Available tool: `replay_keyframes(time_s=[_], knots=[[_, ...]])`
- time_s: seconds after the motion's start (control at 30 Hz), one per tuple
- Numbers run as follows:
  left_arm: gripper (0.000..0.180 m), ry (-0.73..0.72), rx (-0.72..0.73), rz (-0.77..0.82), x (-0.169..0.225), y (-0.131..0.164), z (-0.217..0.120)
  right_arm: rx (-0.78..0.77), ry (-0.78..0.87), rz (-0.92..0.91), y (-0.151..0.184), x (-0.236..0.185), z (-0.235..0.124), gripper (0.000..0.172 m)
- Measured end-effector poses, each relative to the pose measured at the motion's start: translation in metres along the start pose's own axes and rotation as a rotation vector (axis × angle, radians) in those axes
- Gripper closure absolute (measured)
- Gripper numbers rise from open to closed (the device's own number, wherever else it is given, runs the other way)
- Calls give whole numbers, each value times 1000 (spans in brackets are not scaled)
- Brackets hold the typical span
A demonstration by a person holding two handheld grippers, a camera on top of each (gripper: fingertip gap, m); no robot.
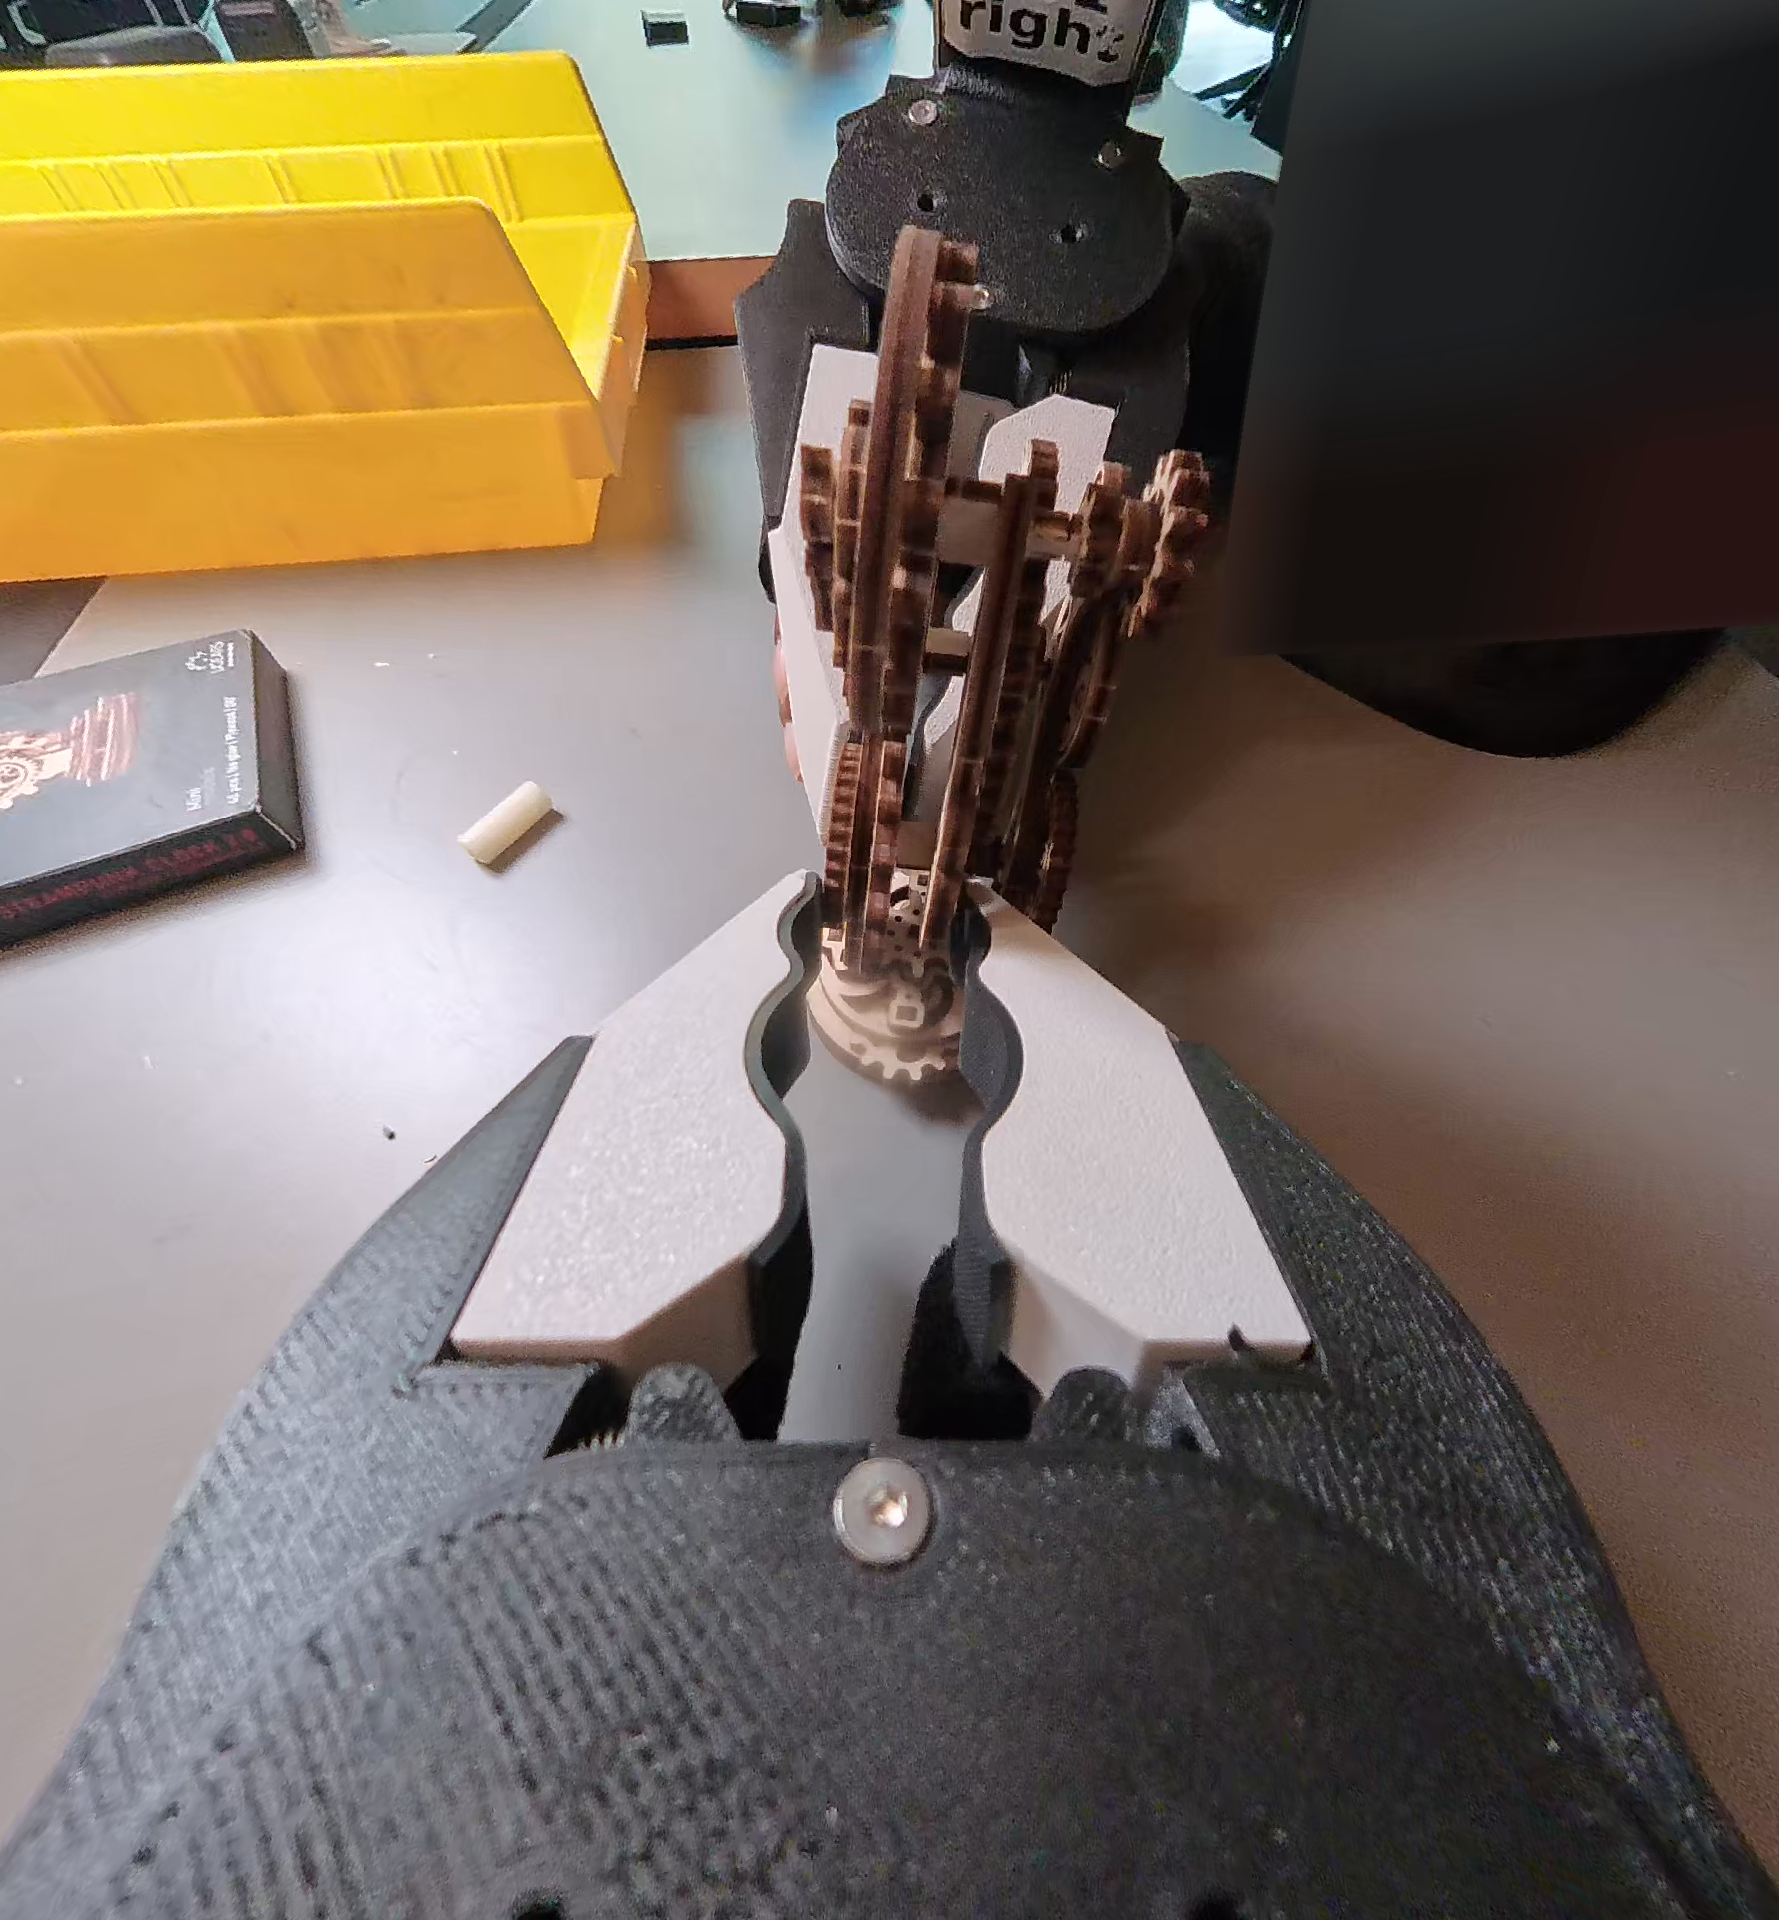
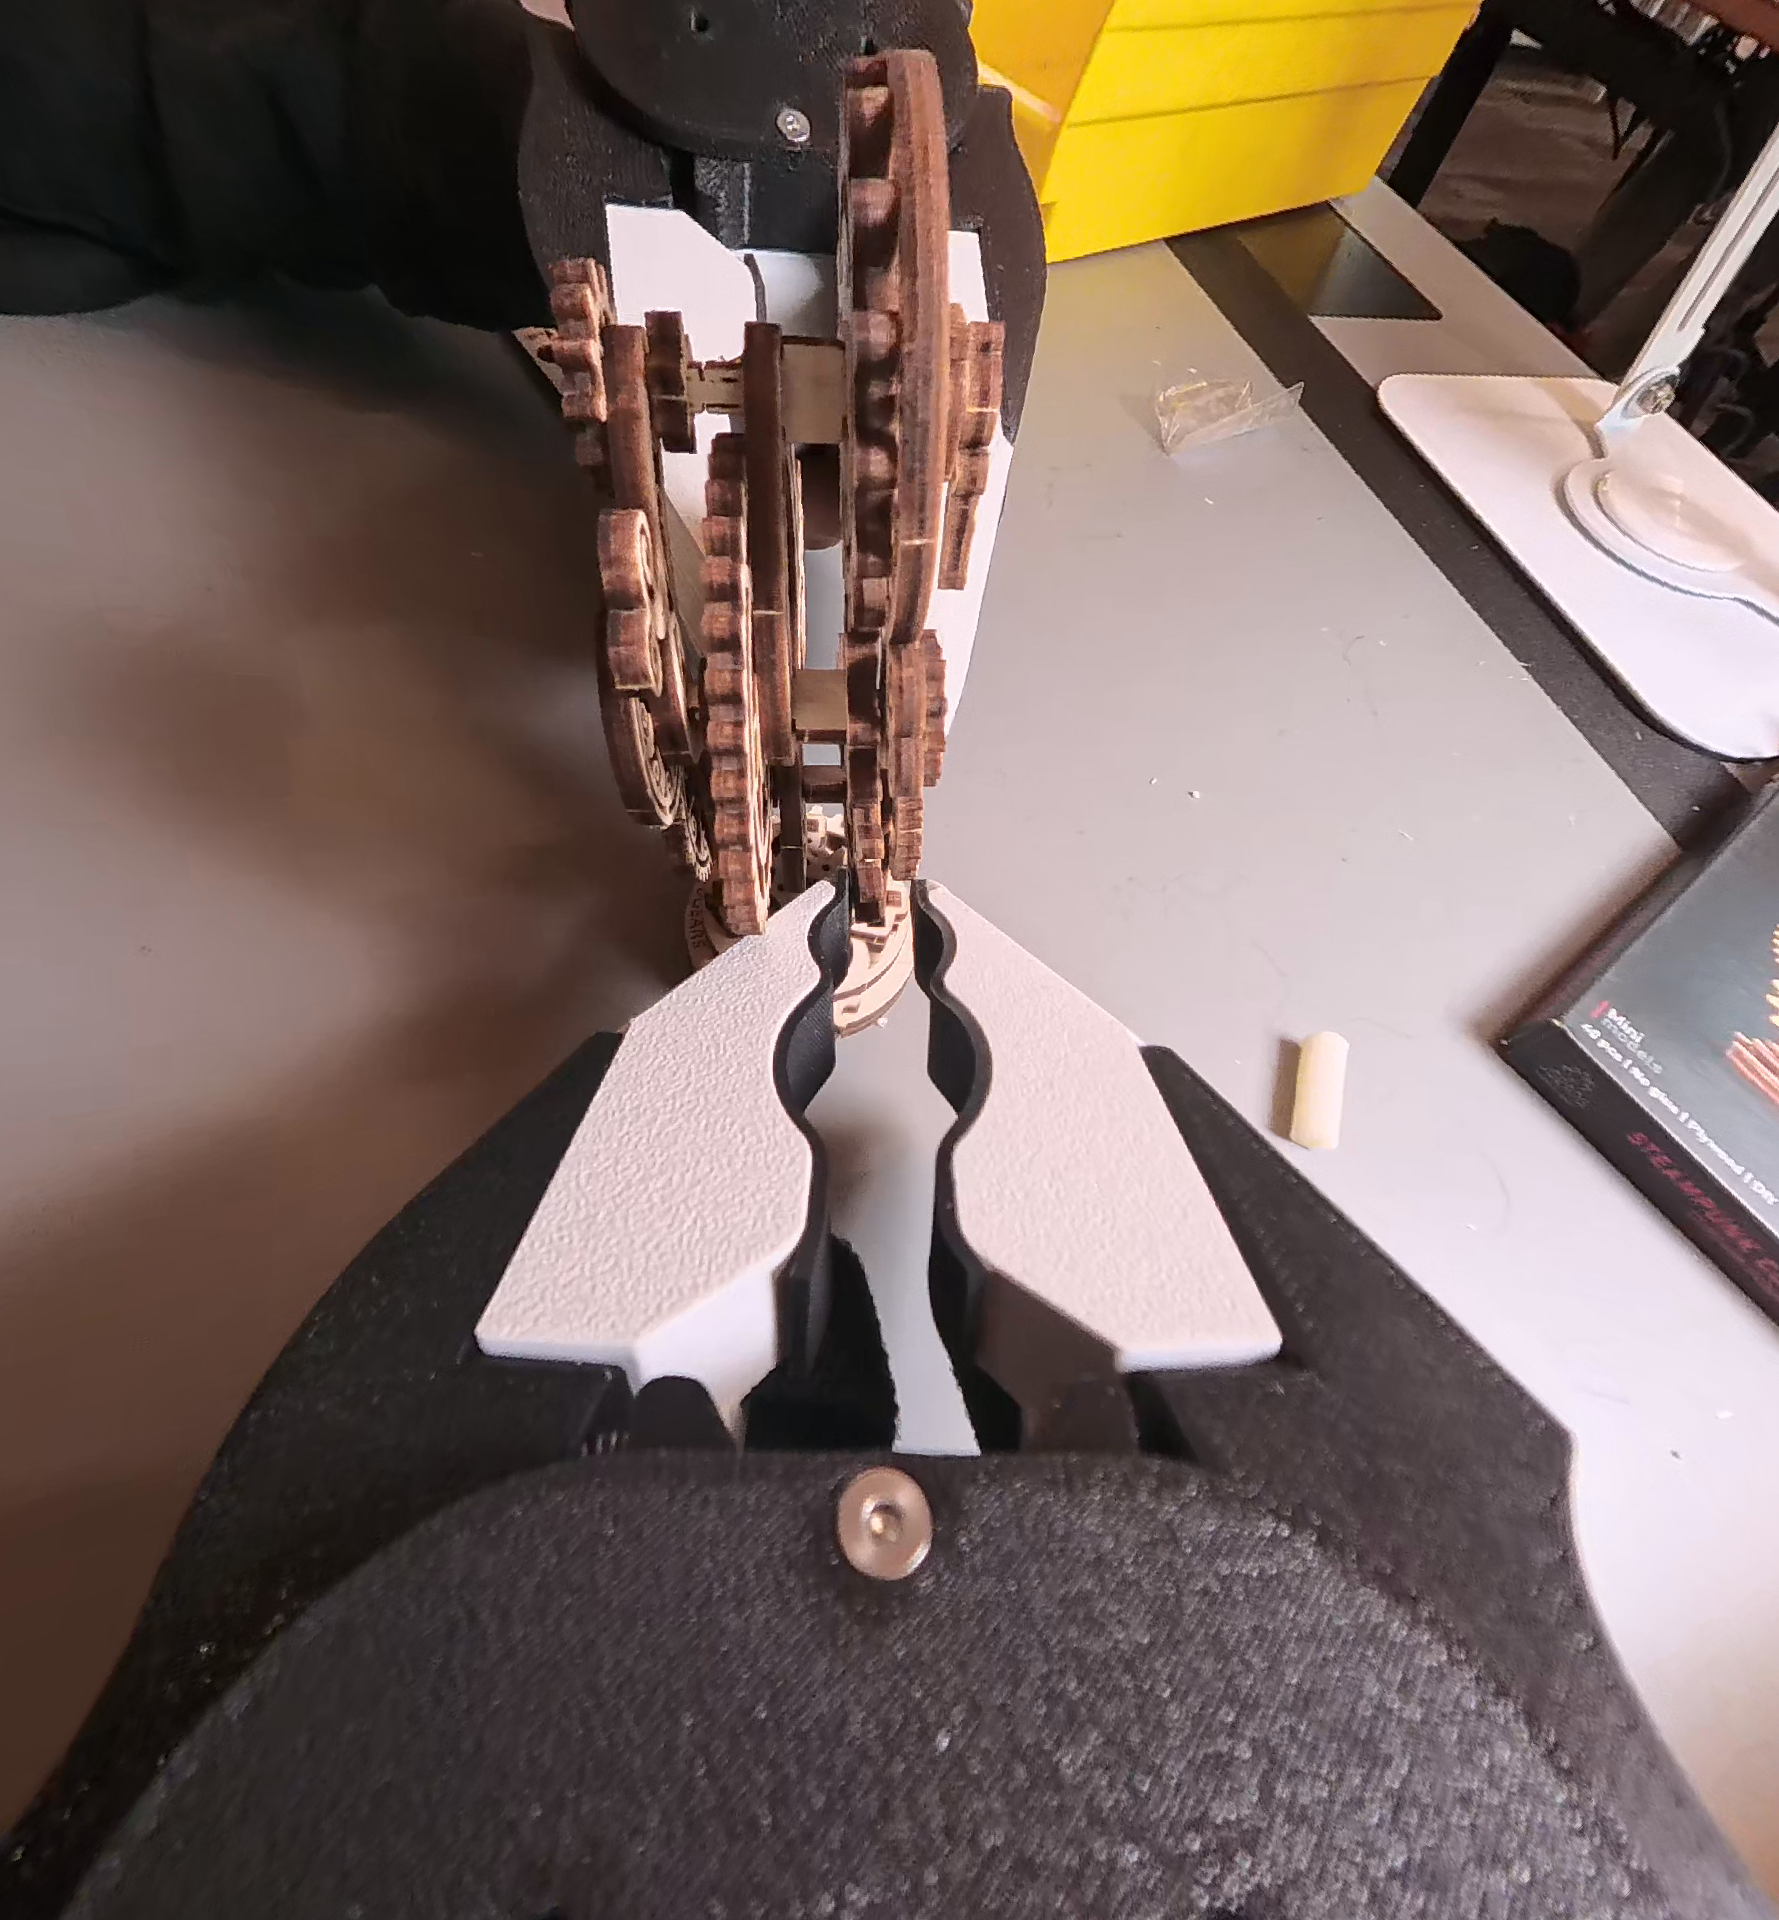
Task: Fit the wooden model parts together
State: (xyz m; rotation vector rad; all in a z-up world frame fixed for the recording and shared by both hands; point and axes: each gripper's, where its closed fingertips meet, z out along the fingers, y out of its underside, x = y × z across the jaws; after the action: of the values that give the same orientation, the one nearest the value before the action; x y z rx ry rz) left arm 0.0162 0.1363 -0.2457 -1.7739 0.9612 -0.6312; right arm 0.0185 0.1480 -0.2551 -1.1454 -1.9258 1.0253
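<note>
The wooden gear model stands upright on its round pale base on the grey table. It is a stack of dark brown gears and plates. My left gripper is shut on the model's lower plates just above the base, with both pads touching the wood. My right gripper comes from the opposite side and is shut on a thin gear plate low on the same model. The right gripper's black body shows behind the model in the left wrist view. The left gripper's body shows behind it in the right wrist view.
Yellow bins stand at the back of the table. A black product box and a small cream cylinder lie beside the model. A white stand base and a clear plastic bag lie farther off. Left and right tips are no more than a few centimetres apart. The right tips stand about 10 centimetres off the small cream cylinder. My right wrist view looks at it from another angle.
</note>
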Motion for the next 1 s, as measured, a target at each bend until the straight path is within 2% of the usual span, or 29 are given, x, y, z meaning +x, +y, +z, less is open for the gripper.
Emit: replay_keyframes(time_s=[0.1,0.27,0.47,0.53,0.7,0.83,1.0], knots=[[158,-20,-4,-11,-5,0,2,1,-2,19,1,2,-1,168],[158,-27,-7,-33,-10,0,4,-5,2,60,5,7,0,169],[159,-2,-8,-66,-12,0,6,-39,-8,60,11,9,4,167],[159,-1,-10,-61,-12,0,6,-47,-6,50,13,11,1,161],[159,7,-22,-57,-13,0,6,41,-22,23,0,17,-8,159],[159,-19,-28,-40,-18,-1,8,41,-34,5,3,17,-3,168],[159,-40,-33,0,-19,0,8,37,-51,-19,4,17,-3,169]])
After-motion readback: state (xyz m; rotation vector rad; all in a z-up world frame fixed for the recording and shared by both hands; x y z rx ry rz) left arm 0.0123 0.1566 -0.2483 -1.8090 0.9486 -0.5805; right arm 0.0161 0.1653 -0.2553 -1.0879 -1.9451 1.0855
